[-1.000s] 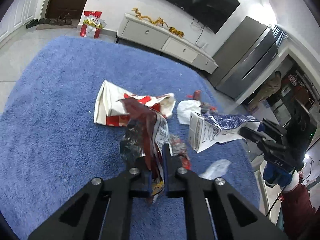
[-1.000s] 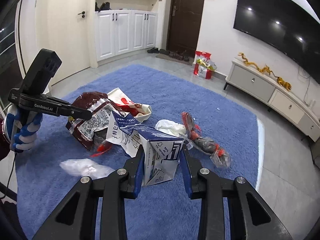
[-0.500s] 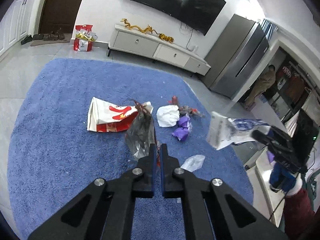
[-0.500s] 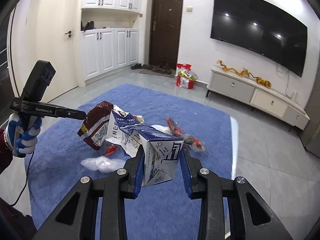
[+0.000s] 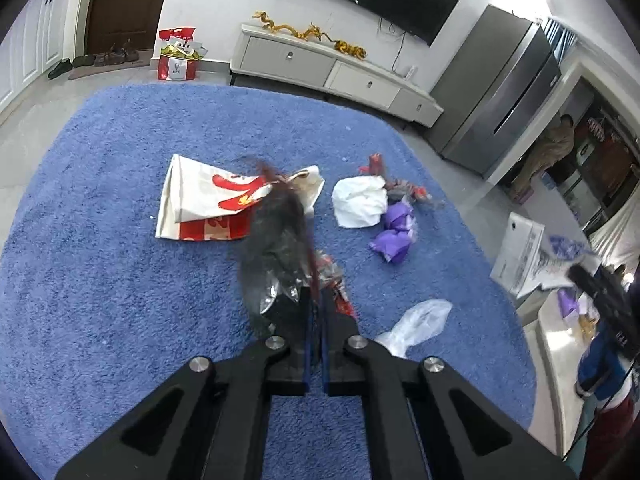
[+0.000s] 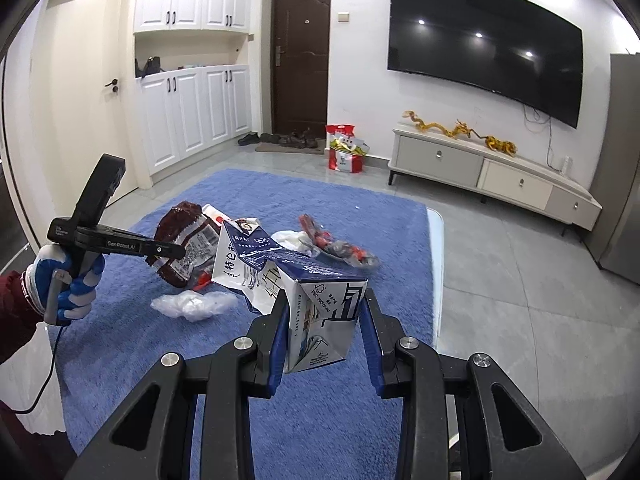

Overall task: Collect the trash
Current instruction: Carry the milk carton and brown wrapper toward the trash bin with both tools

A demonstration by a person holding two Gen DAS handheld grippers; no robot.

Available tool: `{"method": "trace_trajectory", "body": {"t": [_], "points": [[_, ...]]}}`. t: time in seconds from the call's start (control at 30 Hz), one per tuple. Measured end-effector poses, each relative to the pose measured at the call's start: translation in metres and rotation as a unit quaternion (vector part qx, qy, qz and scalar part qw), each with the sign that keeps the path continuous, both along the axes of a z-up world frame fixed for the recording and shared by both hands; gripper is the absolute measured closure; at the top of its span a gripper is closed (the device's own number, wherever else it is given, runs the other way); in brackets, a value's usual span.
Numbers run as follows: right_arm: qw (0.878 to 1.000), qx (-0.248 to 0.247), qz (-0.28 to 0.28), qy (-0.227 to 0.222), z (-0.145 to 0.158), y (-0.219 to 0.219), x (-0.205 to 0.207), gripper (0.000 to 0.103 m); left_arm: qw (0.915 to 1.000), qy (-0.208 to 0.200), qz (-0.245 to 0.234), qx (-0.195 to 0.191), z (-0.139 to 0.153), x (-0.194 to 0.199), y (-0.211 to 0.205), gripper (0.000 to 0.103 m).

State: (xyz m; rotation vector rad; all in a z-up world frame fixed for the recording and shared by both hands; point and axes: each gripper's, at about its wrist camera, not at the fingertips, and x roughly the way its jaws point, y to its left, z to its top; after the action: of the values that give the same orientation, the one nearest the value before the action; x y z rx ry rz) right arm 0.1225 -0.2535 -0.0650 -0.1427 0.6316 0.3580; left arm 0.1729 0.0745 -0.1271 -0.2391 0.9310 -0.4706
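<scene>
Two grippers each carry a piece of trash above the blue rug (image 5: 100, 280). The left gripper (image 5: 316, 312) has its fingers pinched nearly together on the edge of a dark red snack bag (image 5: 276, 248), which hangs blurred in the air over the rug (the right wrist view shows its barcoded back more clearly). The right gripper (image 6: 323, 320) is clamped on a crushed blue-and-white milk carton (image 6: 320, 304), its fingers pressed against the carton's two sides and the torn top flap sticking out ahead.

Lying on the rug just beyond the left gripper is a clear plastic bag (image 5: 416, 320). Farther out sit a crumpled purple wrapper (image 5: 394, 234) and, touching it, a white crumpled bag (image 5: 360, 204), with a red and grey wrapper (image 5: 400, 184) behind them. To the left lies a flattened white and red KFC paper bag (image 5: 204, 208).

Past the rug stands a pale TV cabinet (image 6: 492, 176) with golden dragon figures (image 6: 456, 130) on top, under a wall-mounted television (image 6: 484, 44).
</scene>
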Motion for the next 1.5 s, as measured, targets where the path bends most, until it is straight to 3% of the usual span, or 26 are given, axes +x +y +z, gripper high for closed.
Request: {"method": "trace_trajectory", "body": {"t": [0.3,0.6,0.77,1.07,1.27,1.5], "points": [[0.999,0.024,-0.022,-0.012,0.002,-0.020,-0.021,0.070,0.9986,-0.027,0.022,-0.040,0.041,-0.019,0.021,0.103],[0.995,0.045,-0.080,-0.027,0.004,-0.071,-0.061,0.070,0.9962,-0.059,-0.031,-0.055,0.096,-0.041,-0.010,0.103],[0.990,0.049,-0.131,-0.029,0.001,-0.114,-0.088,0.070,0.9935,-0.067,-0.078,-0.048,0.110,-0.047,-0.060,0.103],[0.973,0.039,-0.225,-0.009,-0.020,-0.185,-0.120,0.070,0.9850,-0.059,-0.161,-0.018,0.111,-0.045,-0.170,0.103],[0.959,0.026,-0.279,0.032,-0.054,-0.229,-0.123,0.070,0.9719,-0.044,-0.230,0.023,0.099,-0.044,-0.273,0.103],[0.942,-0.008,-0.320,0.097,-0.105,-0.271,-0.108,0.070,0.9520,-0.007,-0.295,0.083,0.056,-0.040,-0.401,0.103]]}}
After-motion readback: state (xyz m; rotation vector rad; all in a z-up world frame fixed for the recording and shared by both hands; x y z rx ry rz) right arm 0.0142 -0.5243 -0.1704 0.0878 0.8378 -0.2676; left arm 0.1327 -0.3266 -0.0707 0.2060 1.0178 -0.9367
